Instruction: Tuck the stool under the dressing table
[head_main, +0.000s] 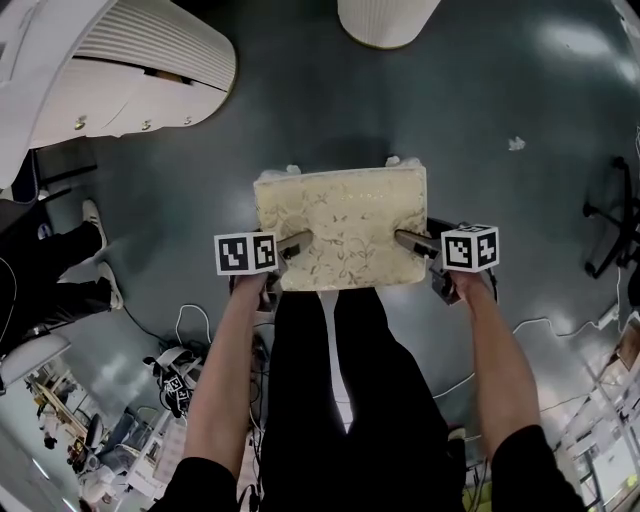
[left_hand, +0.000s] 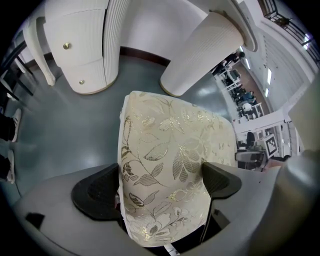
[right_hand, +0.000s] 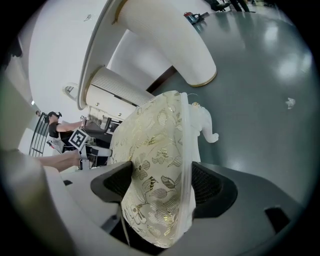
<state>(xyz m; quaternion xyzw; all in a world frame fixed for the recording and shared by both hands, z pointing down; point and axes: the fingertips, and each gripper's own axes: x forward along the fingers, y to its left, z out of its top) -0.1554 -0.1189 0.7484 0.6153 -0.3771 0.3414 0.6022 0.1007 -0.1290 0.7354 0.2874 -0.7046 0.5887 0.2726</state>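
The stool (head_main: 342, 227) has a cream cushion with gold leaf pattern and white feet; it hangs above the grey floor in front of the person's legs. My left gripper (head_main: 296, 243) is shut on the cushion's left edge, and my right gripper (head_main: 407, 240) is shut on its right edge. In the left gripper view the cushion (left_hand: 167, 165) fills the gap between both black pads (left_hand: 97, 191). The right gripper view shows the cushion edge (right_hand: 160, 170) pinched the same way, with a white stool foot (right_hand: 207, 125) beyond. The white ribbed dressing table (head_main: 120, 70) stands at the upper left, its round leg (head_main: 385, 20) at the top.
A black office chair base (head_main: 612, 215) is at the right edge. A small white scrap (head_main: 516, 143) lies on the floor. Cables and gear (head_main: 175, 370) lie at lower left, near another person's shoes (head_main: 95, 255). The table's cone legs (left_hand: 200, 55) rise beyond the cushion.
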